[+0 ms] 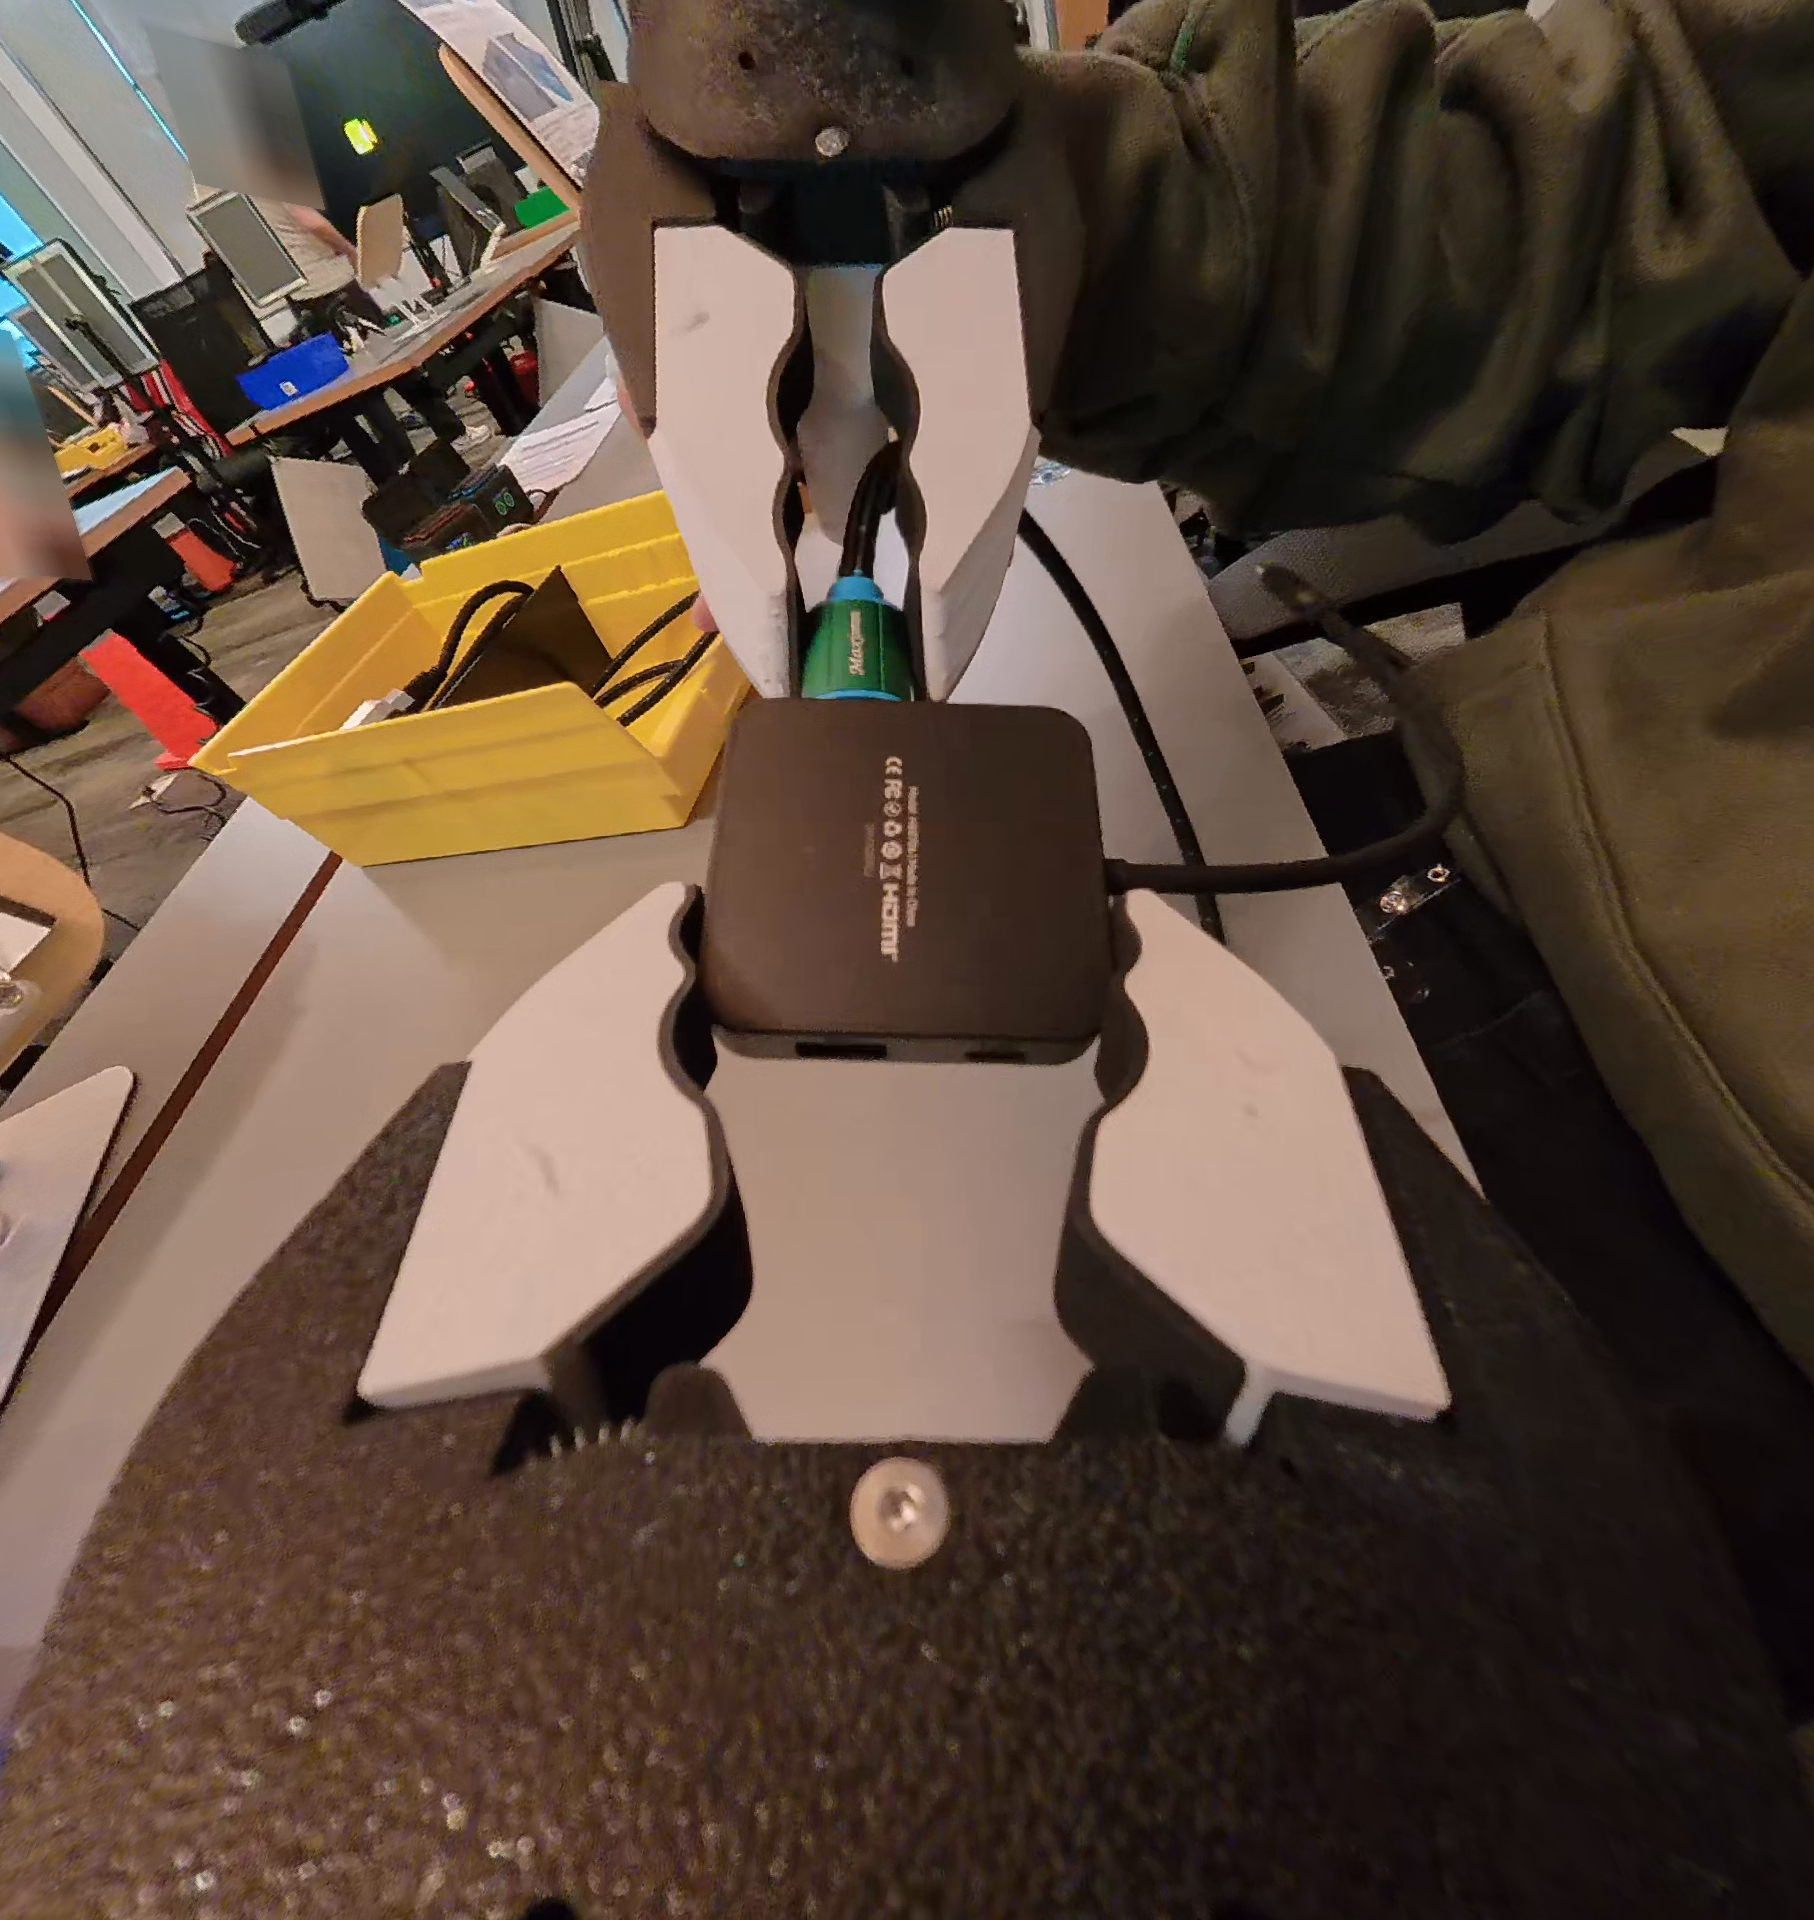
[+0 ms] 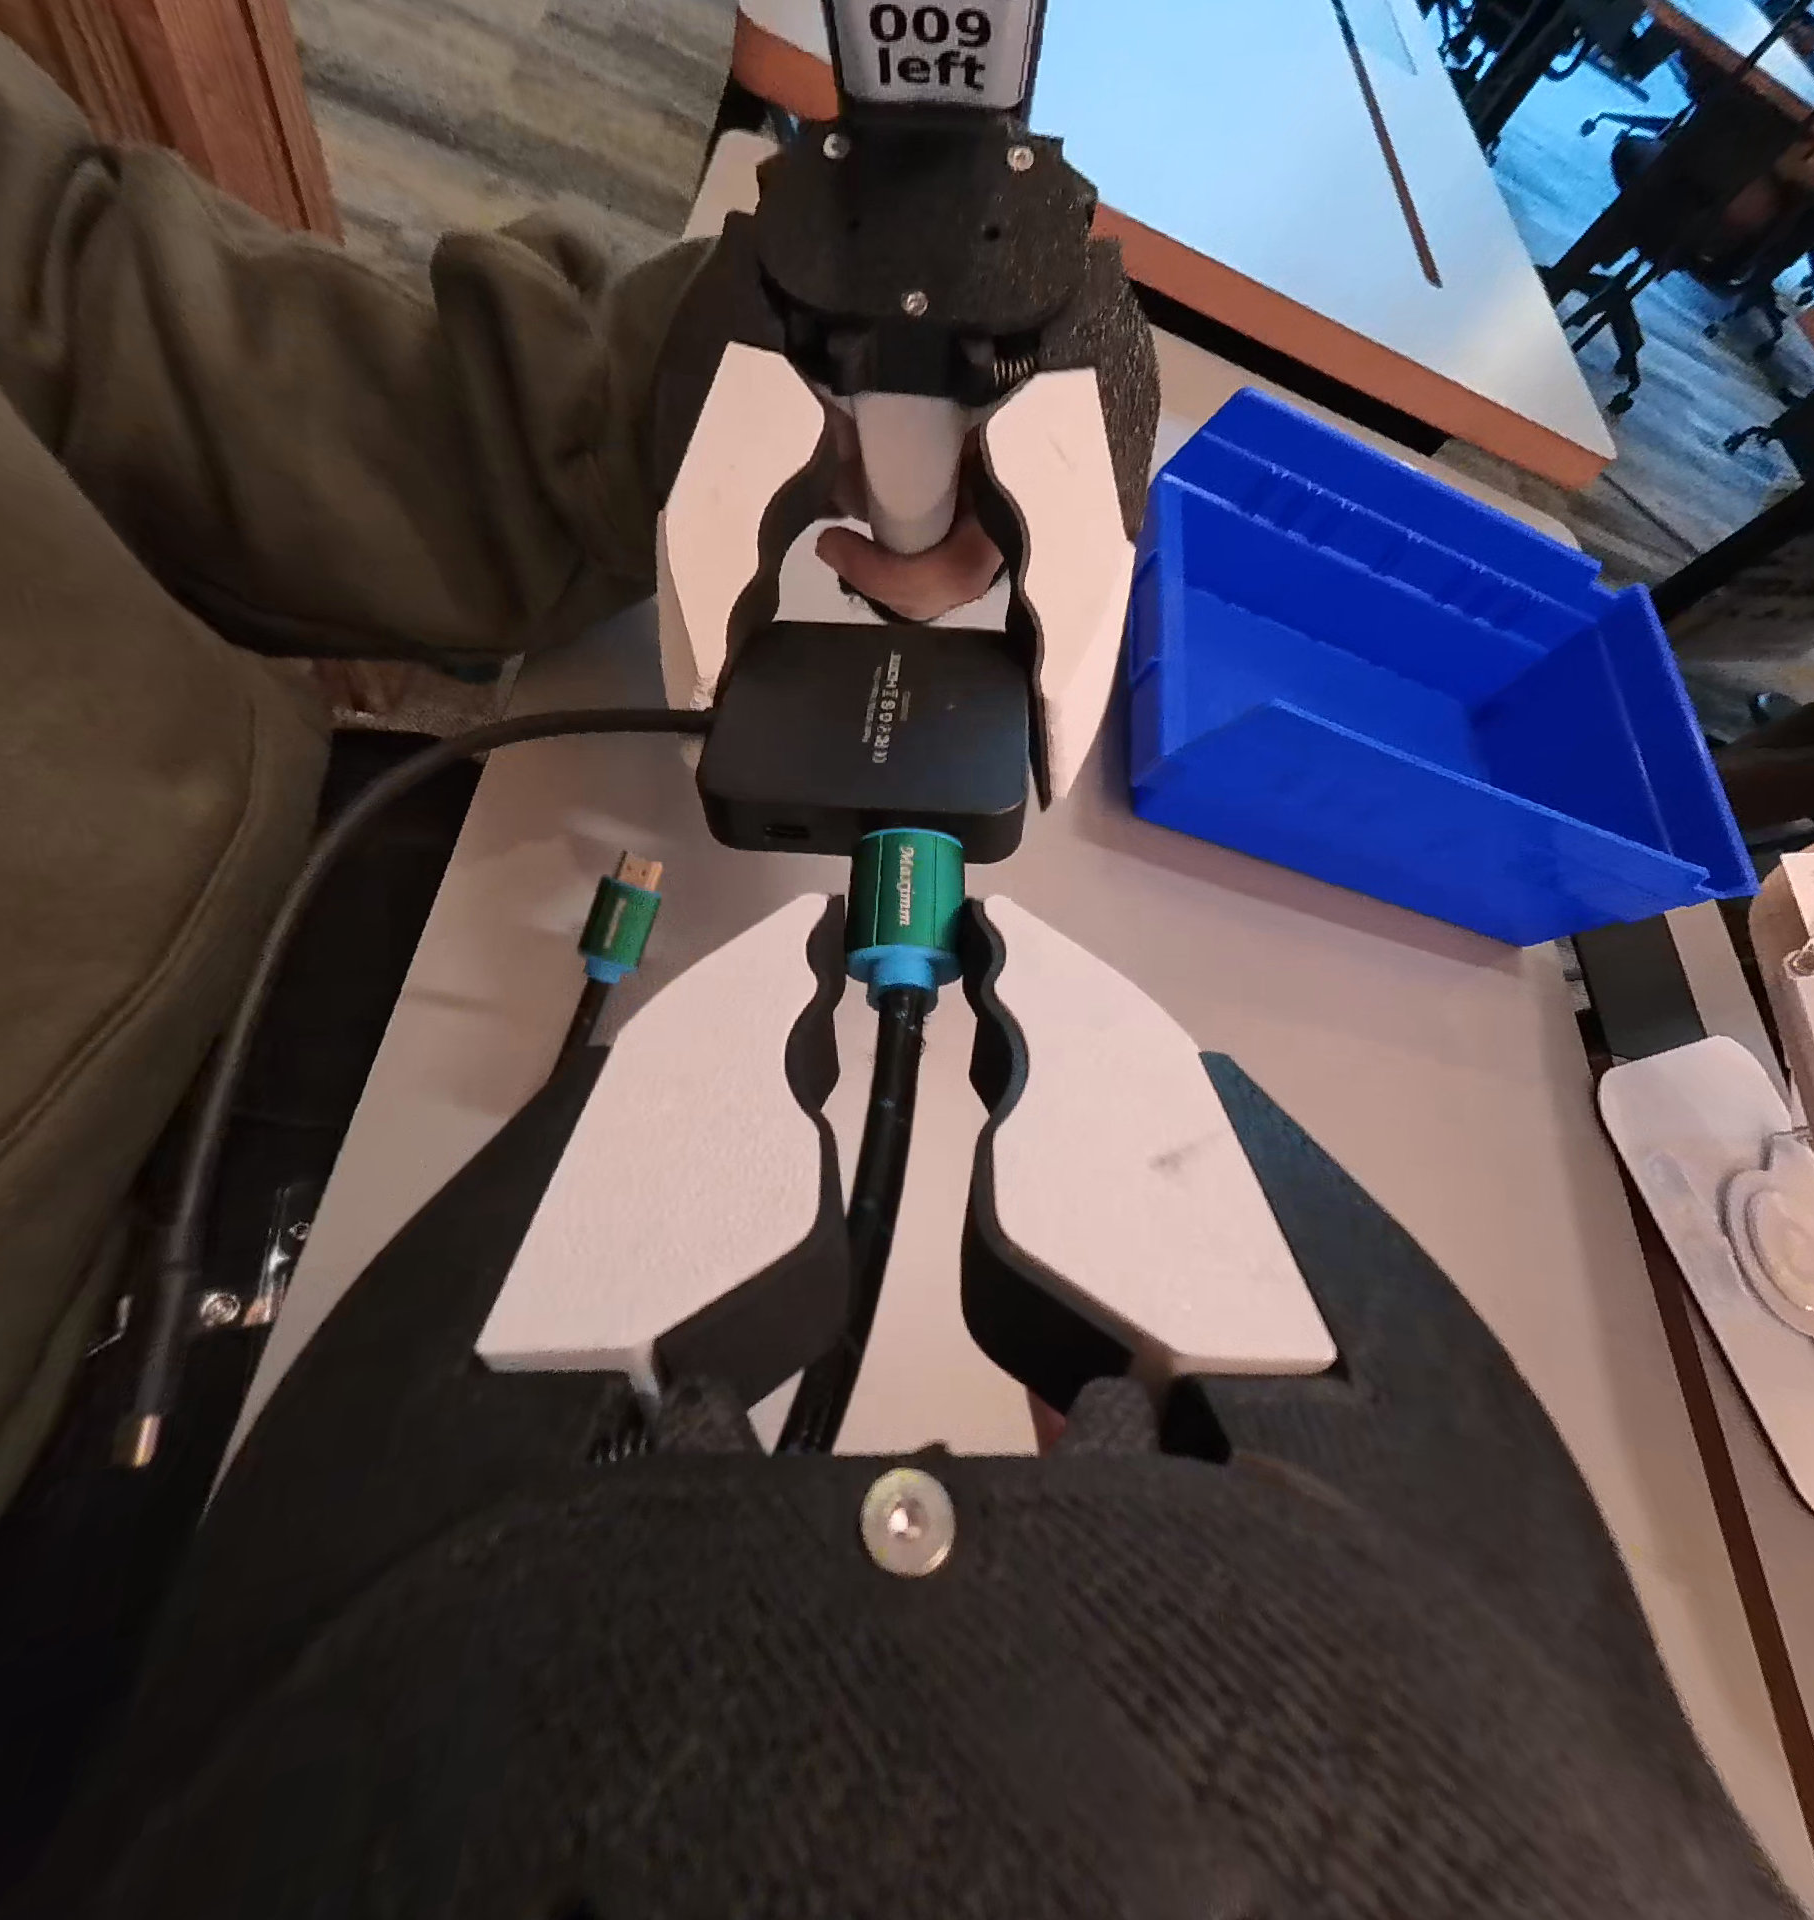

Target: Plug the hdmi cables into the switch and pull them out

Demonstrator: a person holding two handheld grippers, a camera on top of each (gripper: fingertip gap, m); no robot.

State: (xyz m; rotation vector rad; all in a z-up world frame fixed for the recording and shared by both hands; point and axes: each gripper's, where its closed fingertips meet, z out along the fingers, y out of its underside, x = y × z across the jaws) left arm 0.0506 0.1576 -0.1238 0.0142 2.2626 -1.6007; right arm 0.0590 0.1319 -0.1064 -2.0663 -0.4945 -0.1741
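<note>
Tongs (image 2: pixel 903 914) round green, blue-collared plug (image 2: pixel 898 902)

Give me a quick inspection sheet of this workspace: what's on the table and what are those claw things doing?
Surface: pale table.
Job's things: black switch with one green plug inserted; second green plug lying loose.
Clutter: yellow bin holding cables, blue bin, papers.
Grippers: left tool clamps the switch; right tool closed on the inserted plug.
Cables: black lead leaving the switch's side.
Surroundings: desks, chairs, a person's sleeve.
</note>
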